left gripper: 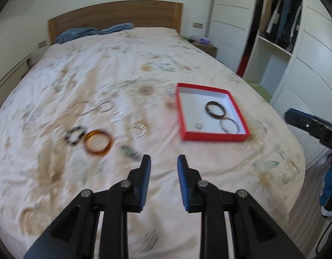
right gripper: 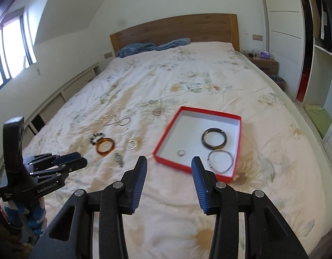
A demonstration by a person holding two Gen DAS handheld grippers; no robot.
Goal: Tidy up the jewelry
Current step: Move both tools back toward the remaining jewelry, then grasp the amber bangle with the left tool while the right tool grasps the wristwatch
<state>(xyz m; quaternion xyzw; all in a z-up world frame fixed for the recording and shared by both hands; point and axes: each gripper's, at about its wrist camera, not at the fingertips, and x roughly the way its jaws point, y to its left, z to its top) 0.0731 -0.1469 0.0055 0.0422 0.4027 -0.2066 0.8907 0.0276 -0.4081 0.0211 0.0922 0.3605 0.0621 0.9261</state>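
Note:
A red box (left gripper: 215,137) (right gripper: 172,161) with a white inside lies on the floral bedspread. It holds a dark bangle (left gripper: 215,109) (right gripper: 214,139), a thin silver bangle (left gripper: 230,125) (right gripper: 221,161) and a small ring (left gripper: 198,126) (right gripper: 180,152). Left of it lie loose pieces: an amber bangle (left gripper: 98,145) (right gripper: 105,147), a black beaded bracelet (left gripper: 74,135) (right gripper: 95,137), a green beaded bracelet (left gripper: 129,152) (right gripper: 119,159), clear rings (left gripper: 138,130) (right gripper: 131,145) and silver hoops (left gripper: 104,106) (right gripper: 124,121). My left gripper (left gripper: 163,161) (right gripper: 83,160) is open and empty. My right gripper (right gripper: 169,164) is open and empty before the box.
The bed (right gripper: 187,82) has a wooden headboard (left gripper: 114,17) and blue towels (left gripper: 94,32) at the far end. A nightstand (right gripper: 263,62) and an open wardrobe (left gripper: 278,32) stand to the right. A window (right gripper: 8,49) is at the left.

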